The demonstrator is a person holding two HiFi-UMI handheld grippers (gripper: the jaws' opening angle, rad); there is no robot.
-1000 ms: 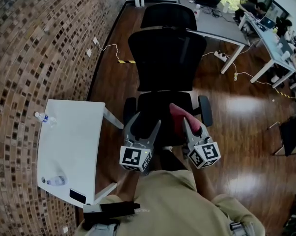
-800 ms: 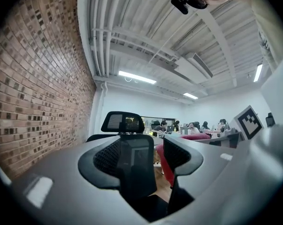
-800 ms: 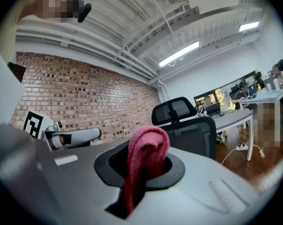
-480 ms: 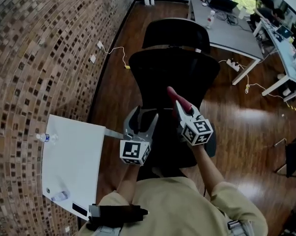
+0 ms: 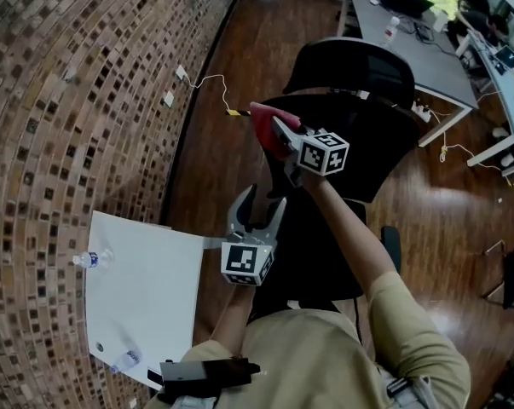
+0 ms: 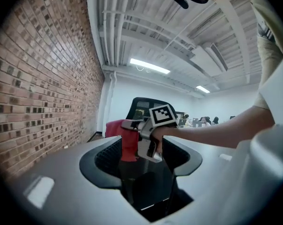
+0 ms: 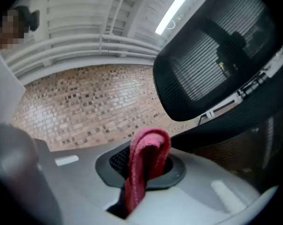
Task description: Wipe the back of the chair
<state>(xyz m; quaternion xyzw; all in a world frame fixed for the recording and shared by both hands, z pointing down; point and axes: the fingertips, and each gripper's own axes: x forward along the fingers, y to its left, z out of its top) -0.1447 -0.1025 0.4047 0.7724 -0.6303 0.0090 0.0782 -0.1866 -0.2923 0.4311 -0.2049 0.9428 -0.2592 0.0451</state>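
Observation:
The black mesh office chair's backrest (image 5: 367,147) and headrest (image 5: 359,65) stand in front of me in the head view. My right gripper (image 5: 278,131) is shut on a red cloth (image 5: 263,124) and is held at the backrest's upper left edge. In the right gripper view the folded cloth (image 7: 146,165) sticks up between the jaws, with the headrest (image 7: 216,55) close above. My left gripper (image 5: 257,214) is open and holds nothing, lower down by the seat's left side. In the left gripper view the cloth (image 6: 125,139) hangs against the backrest's top.
A brick wall (image 5: 69,100) runs along the left. Beside my left arm a white table (image 5: 154,296) carries two water bottles (image 5: 89,259). Grey desks (image 5: 423,45) with people stand at the back right. A cable (image 5: 207,88) lies on the wooden floor.
My right gripper has lifted the red cloth from over the seat up to the backrest's upper left edge. The left gripper stayed open and shifted only a little.

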